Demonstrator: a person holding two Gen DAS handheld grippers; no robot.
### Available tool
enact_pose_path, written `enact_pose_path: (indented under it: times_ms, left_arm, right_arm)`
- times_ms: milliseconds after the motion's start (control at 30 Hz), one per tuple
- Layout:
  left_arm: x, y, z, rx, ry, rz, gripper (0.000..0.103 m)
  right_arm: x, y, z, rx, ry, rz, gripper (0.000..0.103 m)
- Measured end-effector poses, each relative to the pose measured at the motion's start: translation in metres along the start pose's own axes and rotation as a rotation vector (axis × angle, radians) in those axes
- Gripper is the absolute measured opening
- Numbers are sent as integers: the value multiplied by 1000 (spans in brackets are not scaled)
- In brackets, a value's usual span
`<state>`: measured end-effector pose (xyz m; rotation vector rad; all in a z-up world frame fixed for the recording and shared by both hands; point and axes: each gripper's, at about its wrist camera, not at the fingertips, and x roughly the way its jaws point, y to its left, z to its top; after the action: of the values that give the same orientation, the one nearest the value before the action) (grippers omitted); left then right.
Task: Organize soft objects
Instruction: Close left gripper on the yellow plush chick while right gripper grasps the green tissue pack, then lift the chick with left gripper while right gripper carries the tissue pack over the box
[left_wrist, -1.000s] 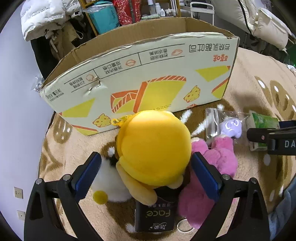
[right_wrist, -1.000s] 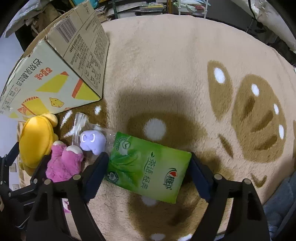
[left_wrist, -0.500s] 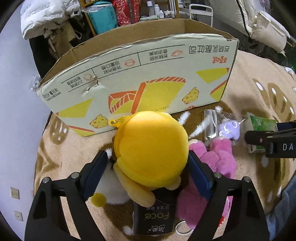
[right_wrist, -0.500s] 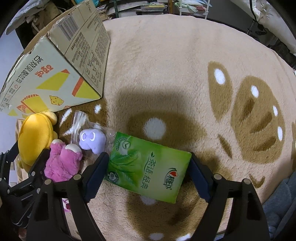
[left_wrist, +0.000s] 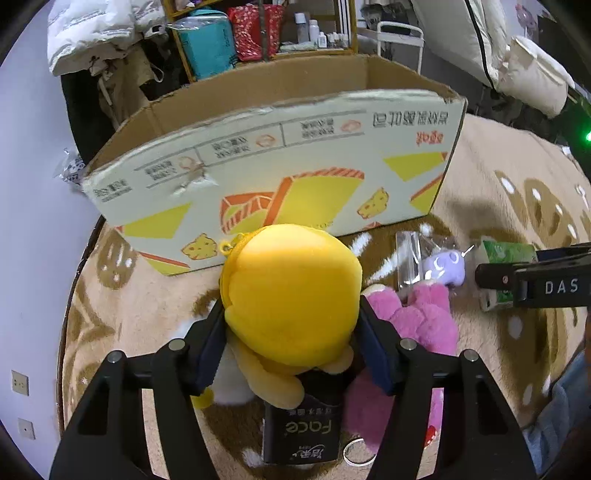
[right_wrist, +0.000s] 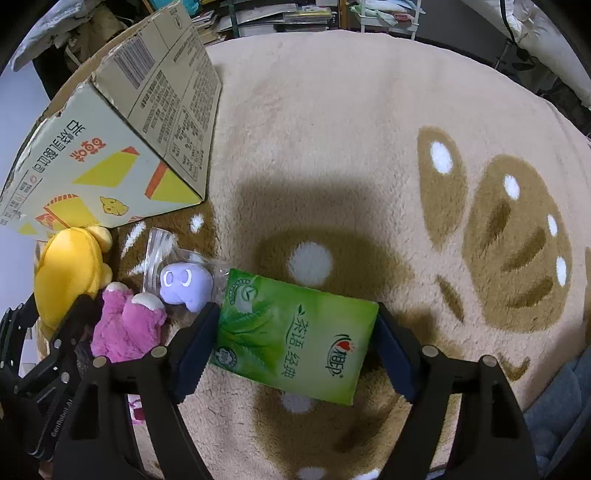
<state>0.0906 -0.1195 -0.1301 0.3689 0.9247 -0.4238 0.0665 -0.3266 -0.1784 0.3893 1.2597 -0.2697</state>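
Observation:
A round yellow plush toy (left_wrist: 291, 295) sits in front of the open cardboard box (left_wrist: 258, 177). My left gripper (left_wrist: 291, 325) is closing, and both blue pads press its sides. Under it lie a white plush (left_wrist: 232, 380) and a black tissue pack (left_wrist: 306, 424), with a pink plush (left_wrist: 417, 321) on its right. A green tissue pack (right_wrist: 295, 339) lies flat on the carpet. My right gripper (right_wrist: 295, 332) is closing around it, its pads at the two short ends with no squeeze showing. A purple toy in a clear bag (right_wrist: 184, 284) lies just left of the pack.
The beige and brown carpet (right_wrist: 351, 129) spreads to the right of the box (right_wrist: 92, 155). Shelves with bags and bottles (left_wrist: 258, 33) and pale bedding (left_wrist: 517, 62) stand behind the box. A denim-clad leg (left_wrist: 561, 406) shows at the lower right.
The left jaws have come in from wide apart onto the yellow plush. The right jaws have narrowed slightly around the green pack. Neither hand has shifted much.

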Motion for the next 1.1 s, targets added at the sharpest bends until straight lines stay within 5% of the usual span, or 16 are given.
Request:
enact_pose_path:
  times_ms: [333,1100]
  left_arm:
    - [-34,18,-1,-62,-78,14,64]
    - [-142,60,6,-171,-326,75,64]
  right_arm:
    - [-57,21,6,-106,-257,40,84]
    - [-159,39,-16,-142,-675,230,84]
